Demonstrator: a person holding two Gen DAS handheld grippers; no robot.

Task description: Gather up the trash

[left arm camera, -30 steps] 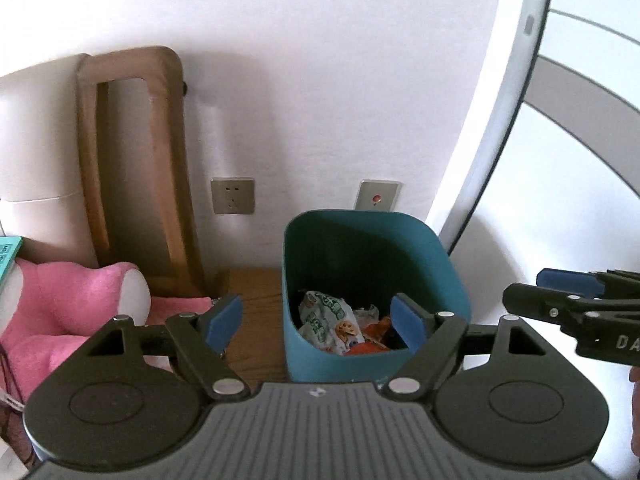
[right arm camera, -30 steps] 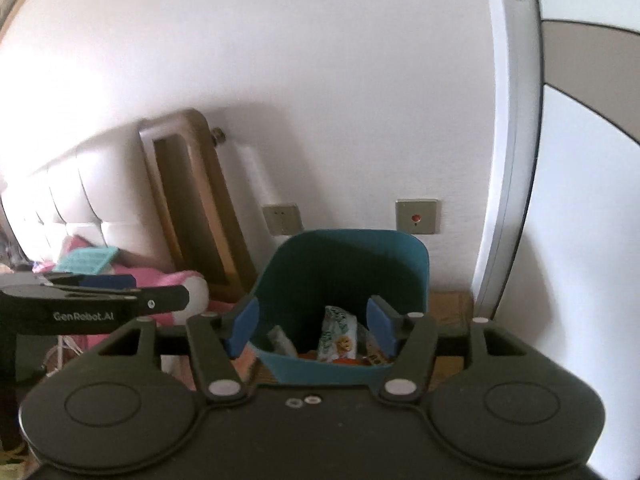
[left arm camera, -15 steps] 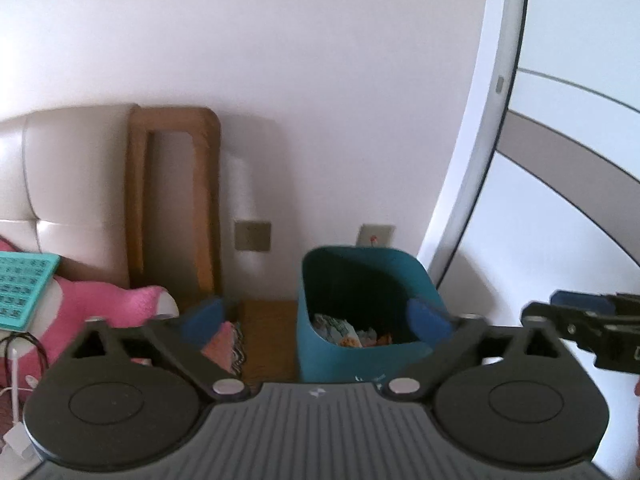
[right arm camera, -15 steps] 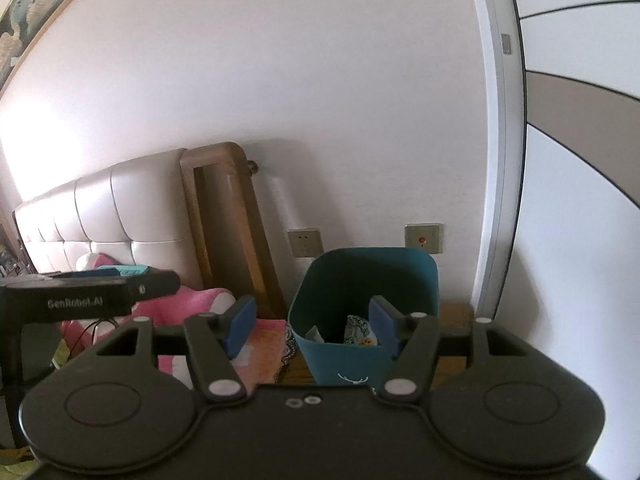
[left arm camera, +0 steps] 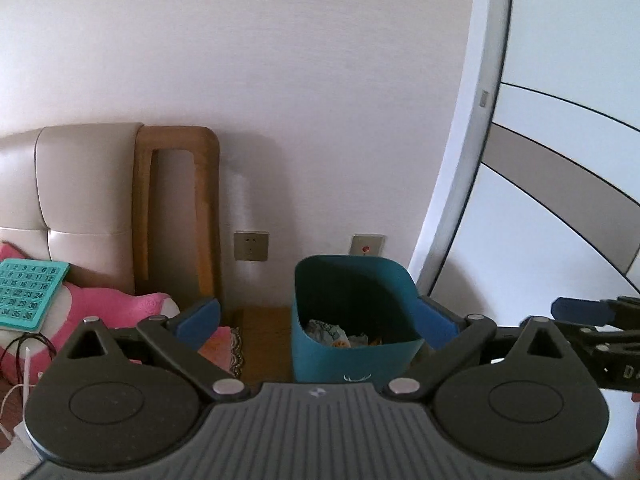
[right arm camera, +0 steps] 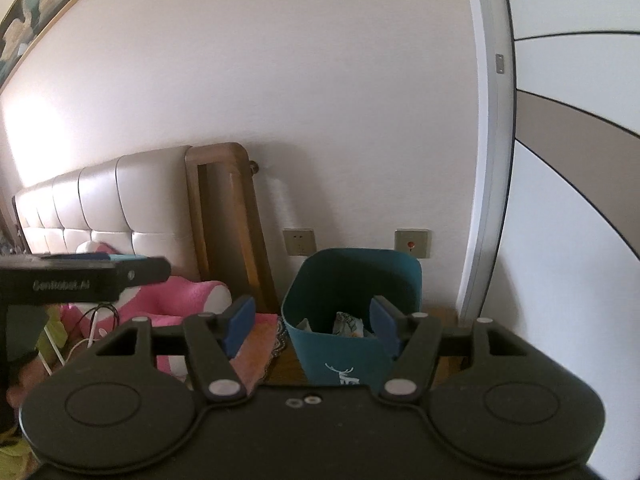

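Inspection centred on the teal bin, which stood on a wooden surface against the wall, directly below a wall switch with a red dot.

Progress: several pieces of trash lay inside the bin. A printed white-and-green wrapper rested at the bottom, with crumpled white scraps and something orange beside it; the same wrapper showed from the other camera. Collection therefore appeared partly or wholly done. No loose litter was visible around the bin, though the floor and most of the room lay outside both views, so what remained could not be judged.

Left gripper: jaws spread to their widest, nothing between them, held back from the bin.

Right gripper: jaws about half apart, empty, likewise short of the bin's near wall.

Left of the bin: a fringed pink cloth, a pink plush toy, a teal number board and a padded headboard. None looked like trash.
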